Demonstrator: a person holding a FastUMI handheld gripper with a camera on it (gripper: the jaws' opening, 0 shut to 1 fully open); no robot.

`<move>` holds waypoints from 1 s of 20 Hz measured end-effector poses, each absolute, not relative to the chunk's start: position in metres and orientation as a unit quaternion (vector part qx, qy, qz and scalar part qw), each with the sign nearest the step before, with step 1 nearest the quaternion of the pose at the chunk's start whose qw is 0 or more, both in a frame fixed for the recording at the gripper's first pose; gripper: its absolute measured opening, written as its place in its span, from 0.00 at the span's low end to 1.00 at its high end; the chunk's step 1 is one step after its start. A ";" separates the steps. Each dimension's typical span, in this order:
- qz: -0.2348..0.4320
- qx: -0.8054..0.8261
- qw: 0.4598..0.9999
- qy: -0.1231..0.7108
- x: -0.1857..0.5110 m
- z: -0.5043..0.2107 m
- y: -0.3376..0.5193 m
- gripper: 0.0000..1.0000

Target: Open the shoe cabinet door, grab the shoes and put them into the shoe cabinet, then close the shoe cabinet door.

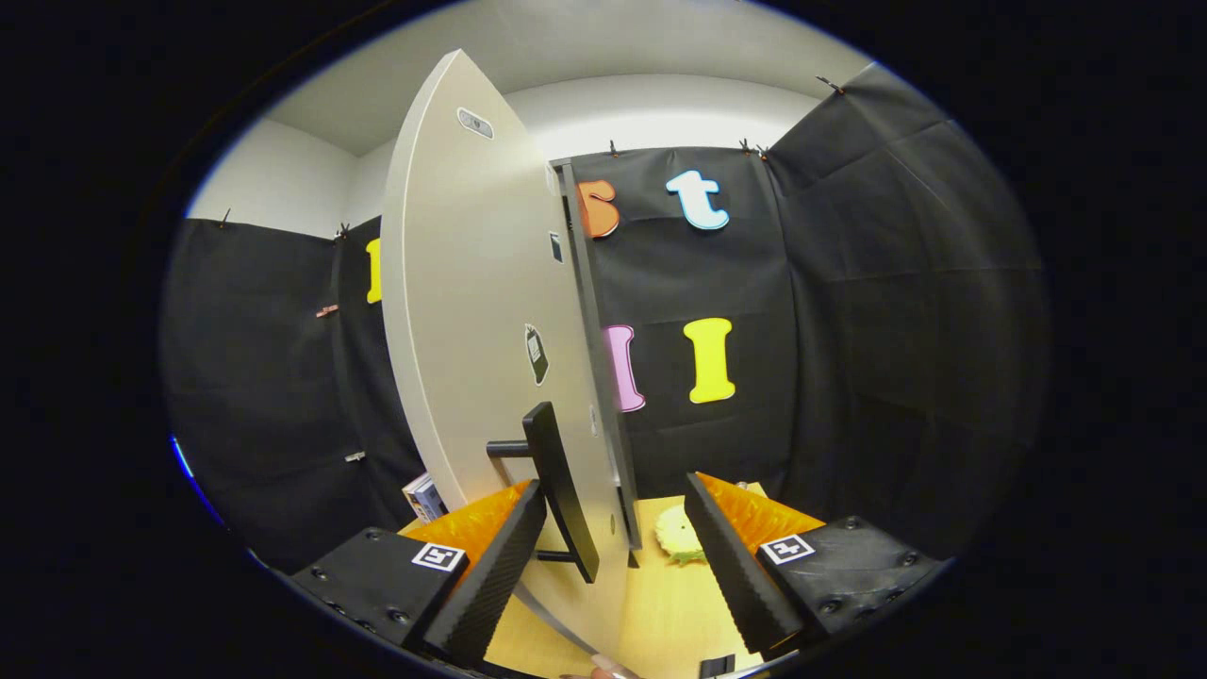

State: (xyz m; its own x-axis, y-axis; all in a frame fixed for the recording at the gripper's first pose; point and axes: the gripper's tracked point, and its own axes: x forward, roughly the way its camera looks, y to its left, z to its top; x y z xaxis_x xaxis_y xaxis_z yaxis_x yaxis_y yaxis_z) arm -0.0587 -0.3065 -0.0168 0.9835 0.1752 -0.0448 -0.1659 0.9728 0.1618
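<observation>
So the door (471,321) is swung open and seen nearly edge-on, standing tall right ahead of the tongs (613,556). Its pale flat face is turned to the left, and its thin dark edge (589,349) runs top to bottom just right of centre. The tongs are spread wide, not gripping anything: the left finger (490,575) sits on the face side of the door and the right finger (740,566) is off past the dark edge, so the door's lower part falls in the gap between them.

The handle (561,490) is a dark bar sticking out from the face on two short posts, just ahead of the left finger and very close to its tip; can't tell if they actually touch.

Room-wise: right of the door edge there's open space over the yellowish worktop (669,613), all the way to the black cloth wall (877,330). Left of the door is tighter, with cloth wall close behind.

The door itself looks matte off-white, with a curved outline from the lens, plus a few small stickers (536,354) on its face.

A small pale, frilly-edged thing (681,539) lies on the worktop just beyond the right finger, and a little box (424,497) sits beyond the left one. A fingertip (603,670) peeks in at the very bottom.
</observation>
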 end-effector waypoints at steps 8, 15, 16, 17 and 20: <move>0.082 0.070 0.994 0.022 -0.054 -0.015 -0.288 0.98; 0.054 0.086 0.994 0.028 -0.049 -0.019 -0.276 0.98; 0.052 0.084 0.995 0.026 -0.047 -0.019 -0.274 0.98; 0.052 0.083 0.995 0.025 -0.046 -0.019 -0.273 0.98; 0.064 0.078 0.995 0.018 -0.043 -0.017 -0.261 0.98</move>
